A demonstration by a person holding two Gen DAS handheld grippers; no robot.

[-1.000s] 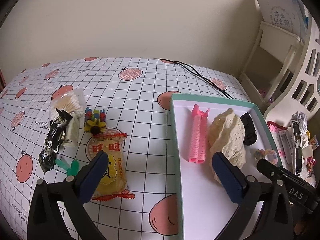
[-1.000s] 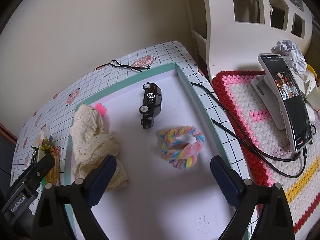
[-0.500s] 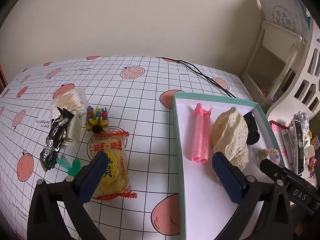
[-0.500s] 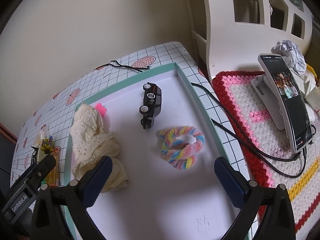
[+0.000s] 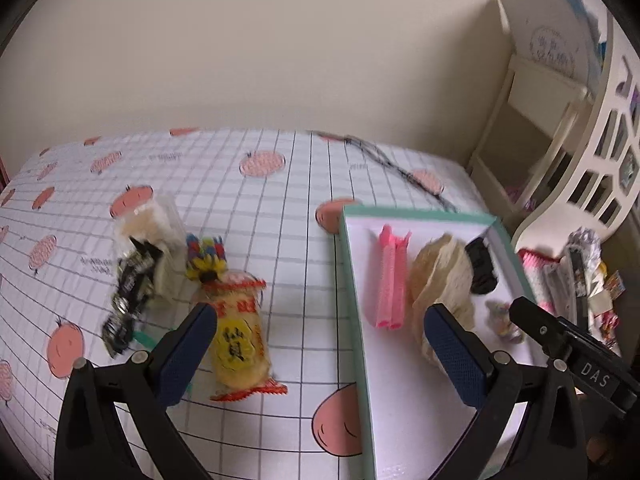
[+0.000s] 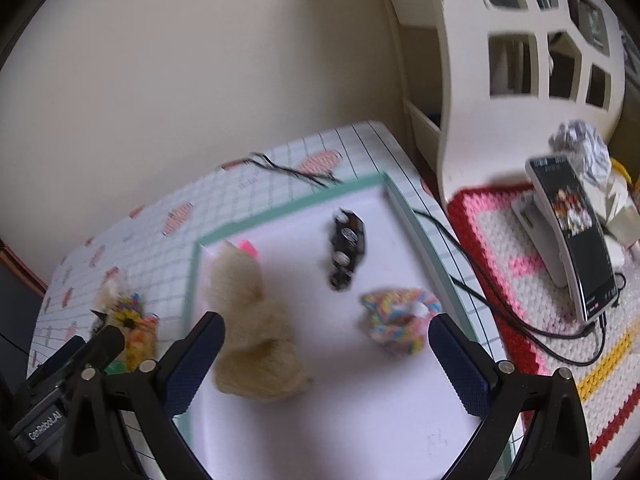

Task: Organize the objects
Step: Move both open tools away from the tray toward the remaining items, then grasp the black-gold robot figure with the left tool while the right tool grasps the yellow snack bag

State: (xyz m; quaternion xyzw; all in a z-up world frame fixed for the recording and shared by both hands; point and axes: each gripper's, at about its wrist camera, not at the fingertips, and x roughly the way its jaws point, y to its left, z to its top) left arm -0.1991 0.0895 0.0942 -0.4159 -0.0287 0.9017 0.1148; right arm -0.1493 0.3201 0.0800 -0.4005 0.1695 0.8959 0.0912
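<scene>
Left gripper: jaws wide apart, holding nothing, above the table.
Snack packet: flat on the table, just inside the left finger.
Tray: right of the packet; pink roller and cream cloth inside.
Right gripper: jaws wide apart, empty, above the tray.
Scrunchie: in the tray, between the fingers, nearer the right one.
Toy car: farther in.

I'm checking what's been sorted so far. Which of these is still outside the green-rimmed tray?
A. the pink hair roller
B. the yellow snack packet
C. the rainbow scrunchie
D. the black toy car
B: the yellow snack packet lies on the checked tablecloth left of the green-rimmed tray, while the other three sit inside it.
</scene>
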